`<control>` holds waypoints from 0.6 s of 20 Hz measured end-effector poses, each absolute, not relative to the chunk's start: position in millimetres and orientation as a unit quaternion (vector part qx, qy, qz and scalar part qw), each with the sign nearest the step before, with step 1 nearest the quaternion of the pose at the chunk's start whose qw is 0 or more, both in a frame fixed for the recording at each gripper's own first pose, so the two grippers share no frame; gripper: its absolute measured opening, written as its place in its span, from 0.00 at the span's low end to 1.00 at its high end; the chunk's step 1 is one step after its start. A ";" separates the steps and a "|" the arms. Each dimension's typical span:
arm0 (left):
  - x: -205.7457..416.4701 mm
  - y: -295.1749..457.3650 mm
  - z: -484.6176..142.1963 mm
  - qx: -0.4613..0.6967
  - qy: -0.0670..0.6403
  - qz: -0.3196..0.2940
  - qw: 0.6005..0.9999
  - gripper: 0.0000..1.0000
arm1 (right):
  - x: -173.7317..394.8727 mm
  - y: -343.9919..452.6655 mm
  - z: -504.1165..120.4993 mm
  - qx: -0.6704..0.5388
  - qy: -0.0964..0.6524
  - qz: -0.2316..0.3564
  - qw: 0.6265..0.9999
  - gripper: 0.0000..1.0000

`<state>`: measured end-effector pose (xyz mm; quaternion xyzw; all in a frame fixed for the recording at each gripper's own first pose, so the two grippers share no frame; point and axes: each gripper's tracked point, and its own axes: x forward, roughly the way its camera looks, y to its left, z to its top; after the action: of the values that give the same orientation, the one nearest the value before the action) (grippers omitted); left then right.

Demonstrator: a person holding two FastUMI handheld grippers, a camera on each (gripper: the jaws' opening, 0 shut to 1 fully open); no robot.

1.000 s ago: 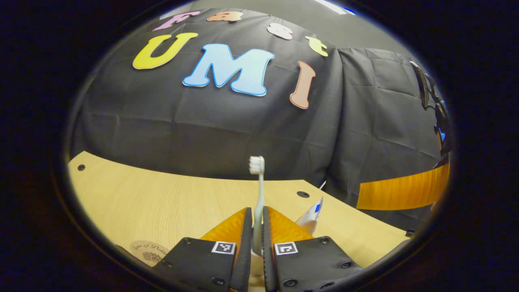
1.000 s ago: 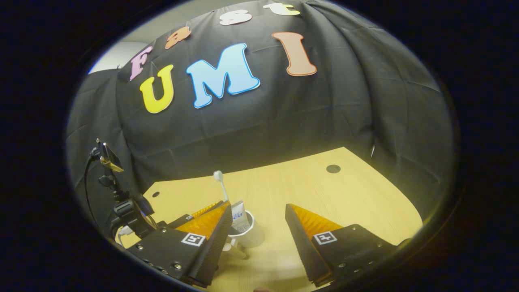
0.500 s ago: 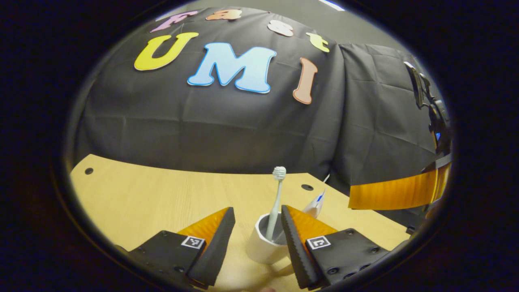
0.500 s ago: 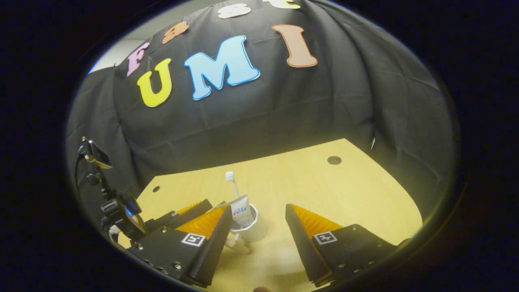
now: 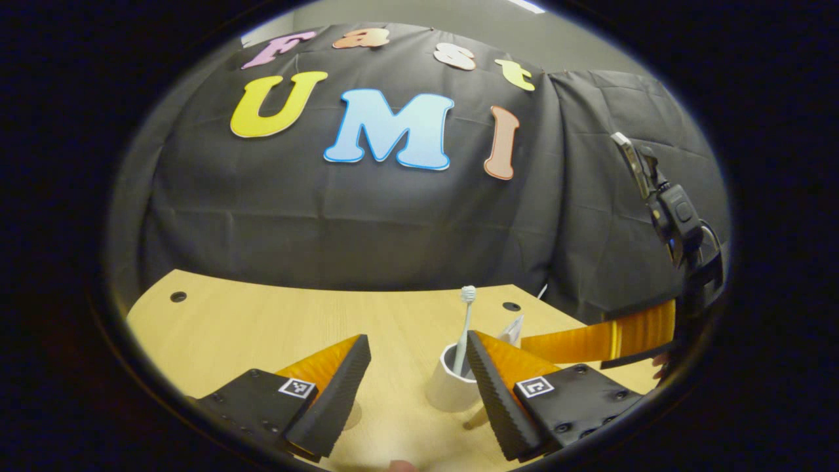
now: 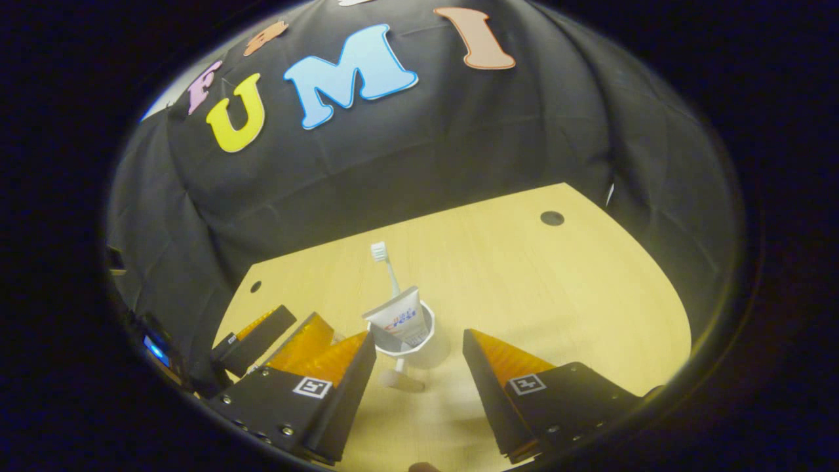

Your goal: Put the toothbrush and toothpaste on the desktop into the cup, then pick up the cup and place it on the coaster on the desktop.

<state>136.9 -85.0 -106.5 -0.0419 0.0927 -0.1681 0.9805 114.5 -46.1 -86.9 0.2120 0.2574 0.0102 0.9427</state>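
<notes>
In the right gripper view the cup (image 6: pixel 409 341) stands on the wooden desktop (image 6: pixel 524 282) at lower centre of the frame, seen from above, so its open mouth shows with the toothpaste (image 6: pixel 401 316) leaning against the near rim and the toothbrush (image 6: pixel 387 265) rising behind it, bristles up. The left gripper view looks at the cup (image 5: pixel 451 387) from lower down: the toothbrush (image 5: pixel 465 331) stands nearly upright in it, and only a pale corner of the toothpaste (image 5: pixel 513 329) peeks past a finger.

A second ago the left gripper (image 5: pixel 416 387) was clamped on the toothbrush handle; now its fingers stand wide apart, empty, with the cup just inside the right-hand one. The cup also sits smaller and farther off in that view than half a second ago.

The right gripper (image 6: pixel 419 373) hovers above the desktop, tilted downward, fingers spread wide and holding nothing, the cup just ahead between them. It appears at right of the left gripper view too.
</notes>
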 end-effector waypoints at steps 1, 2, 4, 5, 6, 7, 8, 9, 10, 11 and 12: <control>132.2 -81.1 -106.3 -0.043 0.095 -0.164 0.981 0.95 | 115.3 -43.0 -91.3 0.214 0.270 0.012 0.939 0.82; 127.6 -77.4 -105.6 -0.045 0.098 -0.160 0.981 0.95 | 115.2 -40.4 -96.6 0.213 0.281 0.012 0.936 0.82; 120.1 -68.2 -106.3 -0.047 0.105 -0.148 0.982 0.95 | 115.6 -33.9 -103.2 0.206 0.302 0.013 0.931 0.82; 115.8 -64.6 -106.6 -0.047 0.110 -0.143 0.983 0.95 | 115.9 -31.0 -105.7 0.201 0.313 0.014 0.928 0.82; 112.0 -59.0 -108.1 -0.047 0.114 -0.136 0.983 0.95 | 116.2 -27.3 -109.5 0.197 0.323 0.016 0.925 0.82; 109.2 -54.5 -108.2 -0.048 0.116 -0.132 0.983 0.95 | 115.7 -24.5 -112.3 0.193 0.334 0.017 0.922 0.82; 106.3 -48.8 -107.6 -0.047 0.118 -0.127 0.984 0.95 | 115.4 -22.1 -115.7 0.190 0.346 0.016 0.919 0.83; 104.5 -43.3 -107.7 -0.046 0.119 -0.123 0.984 0.95 | 115.5 -19.9 -121.2 0.186 0.359 0.015 0.914 0.83; 103.0 -36.5 -108.0 -0.043 0.121 -0.119 0.985 0.95 | 115.5 -18.2 -126.5 0.180 0.372 0.010 0.911 0.82; 103.2 -32.0 -108.3 -0.039 0.122 -0.120 0.985 0.95 | 115.7 -16.5 -129.9 0.176 0.381 0.005 0.908 0.83; 103.3 -26.8 -109.3 -0.036 0.124 -0.120 0.984 0.95 | 116.8 -15.5 -130.3 0.174 0.389 0.000 0.905 0.83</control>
<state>103.3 -26.8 -109.3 -0.0363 0.1244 -0.1202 0.9843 116.8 -15.5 -130.3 0.1736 0.3893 -0.0004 0.9046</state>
